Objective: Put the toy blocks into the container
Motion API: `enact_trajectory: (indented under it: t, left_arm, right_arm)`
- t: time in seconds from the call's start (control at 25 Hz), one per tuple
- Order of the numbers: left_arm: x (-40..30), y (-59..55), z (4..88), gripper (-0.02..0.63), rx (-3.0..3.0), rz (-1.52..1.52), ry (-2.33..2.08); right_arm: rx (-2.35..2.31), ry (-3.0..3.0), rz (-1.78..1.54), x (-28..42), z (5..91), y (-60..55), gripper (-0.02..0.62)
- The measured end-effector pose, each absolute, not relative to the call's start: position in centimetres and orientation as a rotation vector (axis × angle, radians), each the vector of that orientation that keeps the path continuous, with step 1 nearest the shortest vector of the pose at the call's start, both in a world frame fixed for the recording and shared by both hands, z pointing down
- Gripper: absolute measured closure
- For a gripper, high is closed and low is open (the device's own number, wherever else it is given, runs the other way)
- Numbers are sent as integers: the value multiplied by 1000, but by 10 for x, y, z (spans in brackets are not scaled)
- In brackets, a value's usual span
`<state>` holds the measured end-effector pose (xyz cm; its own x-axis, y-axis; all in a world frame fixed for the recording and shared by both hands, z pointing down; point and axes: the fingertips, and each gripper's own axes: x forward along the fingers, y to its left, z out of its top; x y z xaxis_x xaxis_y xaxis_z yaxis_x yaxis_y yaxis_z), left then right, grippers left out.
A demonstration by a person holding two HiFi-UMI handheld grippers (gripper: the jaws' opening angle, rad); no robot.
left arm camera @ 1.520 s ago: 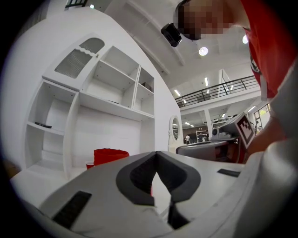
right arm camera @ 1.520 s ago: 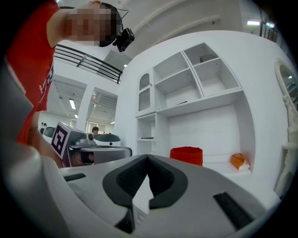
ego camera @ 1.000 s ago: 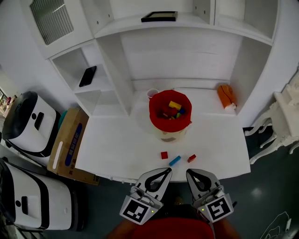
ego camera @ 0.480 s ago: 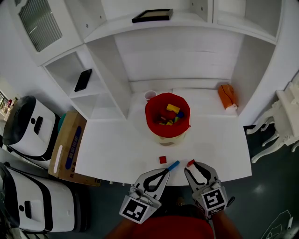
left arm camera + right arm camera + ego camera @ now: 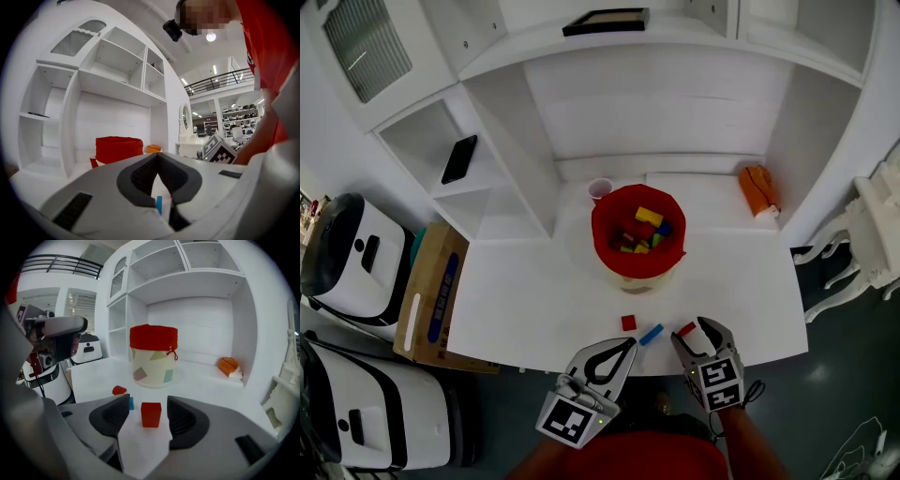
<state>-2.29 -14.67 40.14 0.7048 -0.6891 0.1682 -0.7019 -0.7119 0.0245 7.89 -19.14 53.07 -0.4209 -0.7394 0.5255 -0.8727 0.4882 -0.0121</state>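
- Right gripper view: right gripper (image 5: 146, 403) jaws stand wide, just been opening; red block (image 5: 151, 415) sits upright on white table (image 5: 211, 385) btwn them, gap on each side, no pad on it.
- Left gripper (image 5: 157, 160): jaws pressed together, nothing held; only a blue sliver shows thru the slit under the tips.
- Head view: both grippers at table's near edge; left tips just at the edge, right one reaching over the tabletop.
- Blue block (image 5: 651, 335) lies angled just left of the red block, near the left gripper's tips, not touching either.
- 2nd red piece (image 5: 628, 322) a bit further left and back, apart from blue block.
- Container (image 5: 637, 234), red-lined, upright mid-table, well beyond the 3 loose pieces; yellow, red, blue blocks inside.
- Behind it: pink cup (image 5: 600, 188) at left rear, orange object (image 5: 757, 192) at right rear by side wall.
- Phone (image 5: 459, 159) on left shelf; frame (image 5: 605, 21) flat on top shelf.
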Motion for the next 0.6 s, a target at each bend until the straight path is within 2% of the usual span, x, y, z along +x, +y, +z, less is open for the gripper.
enact_trajectory:
  t: [0.2,0.32,0.6]
  left_arm:
    - [-30,-150,404,592,2804,232,-1159]
    - [-34,-152,407,592,2790,233,-1166]
    - [-34,-156,409,592,2793,236,-1160]
  right_arm:
    - [1286,-2259,443,73,548,-192,327]
    - [1318,-2233,419,77,550,-193,428]
    - [1353,-2320,416,78,521,-192,431]
